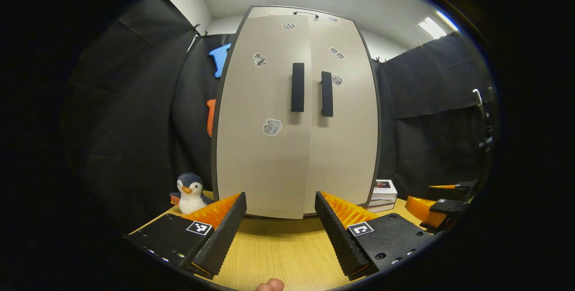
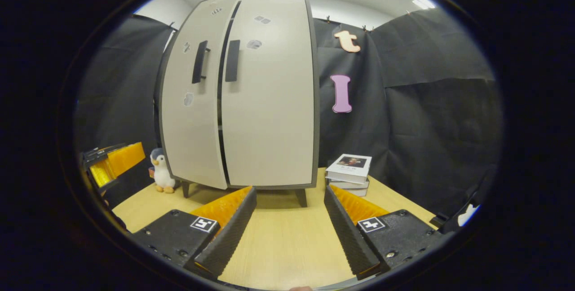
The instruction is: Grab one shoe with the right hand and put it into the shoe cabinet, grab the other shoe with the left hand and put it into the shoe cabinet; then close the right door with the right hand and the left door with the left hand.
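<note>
Straight ahead of your left gripper [image 1: 280,223] stands the shoe cabinet [image 1: 296,116], upright on the wooden table [image 1: 278,250], its long axis vertical. Both grippers have their fingers spread wide with nothing between them.

From the left gripper view, both doors look shut or very nearly so, with the left door handle [image 1: 297,87] and the right door handle [image 1: 327,94] side by side at the centre seam. From the right gripper view a dark gap runs down that seam; whether it is a door standing slightly ajar or only the fisheye angle, you cannot tell with confidence.

Your right gripper [image 2: 289,228] sits off to the cabinet's right, facing the right door [image 2: 269,89] at an angle, so it is the nearer hand for that door.

Neither shoe is visible; judged from the doors, they are probably inside.

Writing: the stack of books [image 2: 349,170] carries a cover picture, but no text is legible. Stickers on the doors are too small to read. A toy penguin [image 1: 190,193] stands at the cabinet's left foot.
</note>
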{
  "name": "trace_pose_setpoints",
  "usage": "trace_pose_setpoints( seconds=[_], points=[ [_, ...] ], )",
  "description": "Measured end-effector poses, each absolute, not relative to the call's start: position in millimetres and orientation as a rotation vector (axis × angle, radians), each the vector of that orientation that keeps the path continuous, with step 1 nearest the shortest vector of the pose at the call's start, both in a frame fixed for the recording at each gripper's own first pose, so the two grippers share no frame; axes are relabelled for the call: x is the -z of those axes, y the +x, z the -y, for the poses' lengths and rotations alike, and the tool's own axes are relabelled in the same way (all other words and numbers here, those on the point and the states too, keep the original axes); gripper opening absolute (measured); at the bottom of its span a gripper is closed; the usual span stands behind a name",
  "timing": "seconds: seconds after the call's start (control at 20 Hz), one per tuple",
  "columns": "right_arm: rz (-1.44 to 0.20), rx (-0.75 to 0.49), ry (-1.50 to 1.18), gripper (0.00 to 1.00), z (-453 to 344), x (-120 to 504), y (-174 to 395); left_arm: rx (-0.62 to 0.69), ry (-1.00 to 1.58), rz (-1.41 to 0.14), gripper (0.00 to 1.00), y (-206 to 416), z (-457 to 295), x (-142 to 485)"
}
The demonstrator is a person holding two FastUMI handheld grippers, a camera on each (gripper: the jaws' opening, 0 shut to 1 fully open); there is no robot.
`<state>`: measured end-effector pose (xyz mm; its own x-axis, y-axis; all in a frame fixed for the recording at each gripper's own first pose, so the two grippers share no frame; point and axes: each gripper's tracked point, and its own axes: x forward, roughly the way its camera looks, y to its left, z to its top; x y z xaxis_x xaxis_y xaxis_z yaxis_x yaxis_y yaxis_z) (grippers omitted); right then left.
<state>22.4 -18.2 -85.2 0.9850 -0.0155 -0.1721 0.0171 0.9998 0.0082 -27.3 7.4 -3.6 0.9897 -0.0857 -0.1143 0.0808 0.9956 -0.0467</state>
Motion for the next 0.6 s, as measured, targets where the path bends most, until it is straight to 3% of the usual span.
trace_pose_setpoints(
  seconds=[0.6],
  points=[
    [-0.170, 0.015, 0.023, 0.99, 15.8, 83.4, 24.3, 0.088, -0.039, -0.115, 0.94, -25.4, -6.7, 2.3]
  ],
)
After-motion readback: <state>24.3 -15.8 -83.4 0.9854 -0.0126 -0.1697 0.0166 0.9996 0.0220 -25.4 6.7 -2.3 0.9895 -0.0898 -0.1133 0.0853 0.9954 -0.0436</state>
